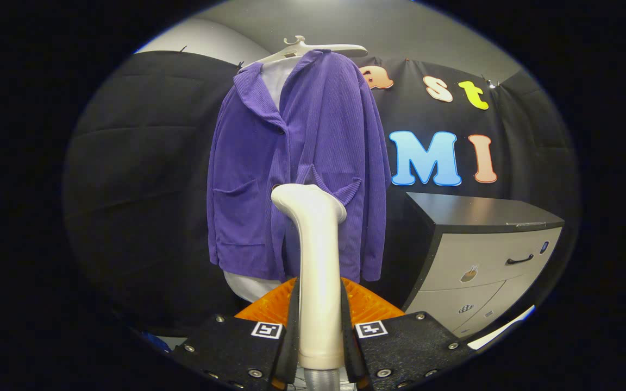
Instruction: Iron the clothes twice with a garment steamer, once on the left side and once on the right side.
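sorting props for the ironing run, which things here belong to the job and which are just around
For the job: steamer, clamped between the gripper fingers; purple jacket on its hanger, beyond the steamer head.

Just around: drawer cabinet beside the jacket.

1 purple jacket (296,168) w/ 2 front pockets, on 1 white hanger (305,50). 1 white garment under it. 1 steamer (317,260), clamped between both fingers of 1 tongs (319,326). 1 cabinet (481,255): 2 drawers, 1 handle seen.
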The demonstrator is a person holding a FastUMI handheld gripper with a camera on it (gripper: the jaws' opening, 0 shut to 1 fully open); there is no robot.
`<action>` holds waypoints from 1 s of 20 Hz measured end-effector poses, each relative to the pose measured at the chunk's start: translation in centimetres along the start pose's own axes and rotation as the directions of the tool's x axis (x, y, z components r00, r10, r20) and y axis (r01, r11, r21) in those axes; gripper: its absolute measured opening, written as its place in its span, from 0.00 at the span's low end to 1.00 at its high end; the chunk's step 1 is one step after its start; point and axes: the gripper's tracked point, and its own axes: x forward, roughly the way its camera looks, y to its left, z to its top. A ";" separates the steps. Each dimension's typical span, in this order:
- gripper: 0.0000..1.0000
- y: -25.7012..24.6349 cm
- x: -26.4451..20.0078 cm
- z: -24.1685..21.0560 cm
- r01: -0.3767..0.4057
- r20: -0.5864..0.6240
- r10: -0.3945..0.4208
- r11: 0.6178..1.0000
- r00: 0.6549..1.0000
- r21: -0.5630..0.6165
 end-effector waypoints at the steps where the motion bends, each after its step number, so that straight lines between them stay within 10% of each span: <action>1: 0.34 0.2 0.0 -1.2 -0.003 -0.024 0.003 1.000 1.000 0.002; 10: 0.34 -0.1 -2.0 -4.9 0.016 -0.048 -0.014 0.999 0.999 0.033; 20: 0.34 -0.9 -6.7 7.6 -0.020 0.208 0.011 0.999 0.978 0.041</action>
